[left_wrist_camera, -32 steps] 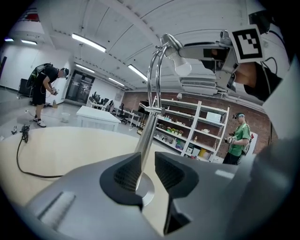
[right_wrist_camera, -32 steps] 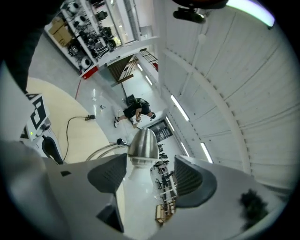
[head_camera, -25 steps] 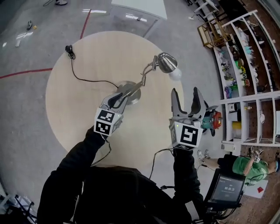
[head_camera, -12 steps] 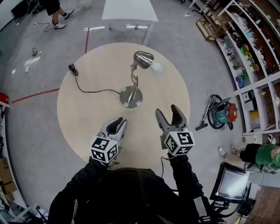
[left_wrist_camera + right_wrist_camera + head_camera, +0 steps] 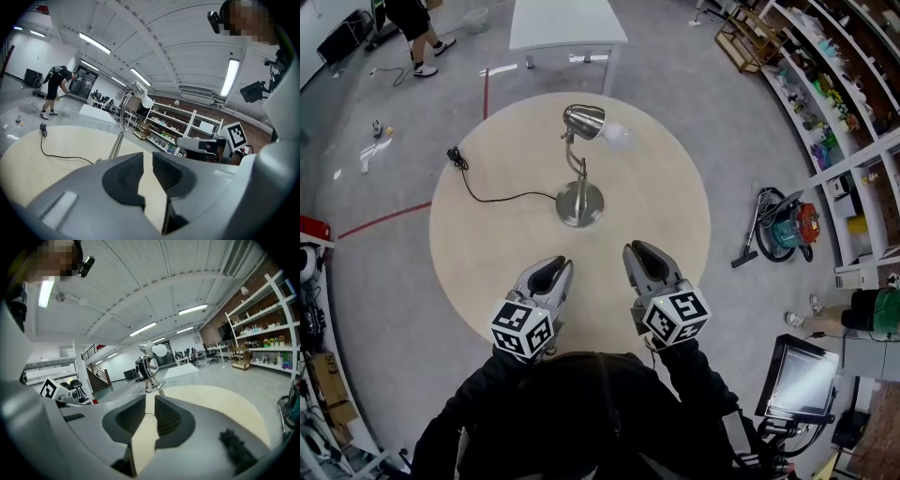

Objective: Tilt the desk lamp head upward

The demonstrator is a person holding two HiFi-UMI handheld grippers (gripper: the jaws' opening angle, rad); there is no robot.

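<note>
The silver desk lamp (image 5: 579,203) stands on the round pale table (image 5: 675,216), its shade (image 5: 583,121) and white bulb (image 5: 617,137) at the far side. Its black cord (image 5: 492,197) trails left. Both grippers hover near the table's front edge, well short of the lamp. My left gripper (image 5: 554,269) and my right gripper (image 5: 641,253) are both closing, each with a narrow gap and nothing between the jaws. The lamp (image 5: 139,88) rises beyond my left gripper (image 5: 147,161) in the left gripper view. Above my right gripper (image 5: 150,404), the right gripper view shows the bulb (image 5: 159,350).
A white table (image 5: 567,23) stands beyond the round one. A vacuum cleaner (image 5: 783,225) and shelving (image 5: 834,94) are to the right, a monitor (image 5: 802,380) at lower right. A person (image 5: 412,19) stands far left on the grey floor.
Both grippers have drawn back from the lamp to the table's near edge; the left one was at the lamp's base. The right jaws went from wide apart to a narrow gap.
</note>
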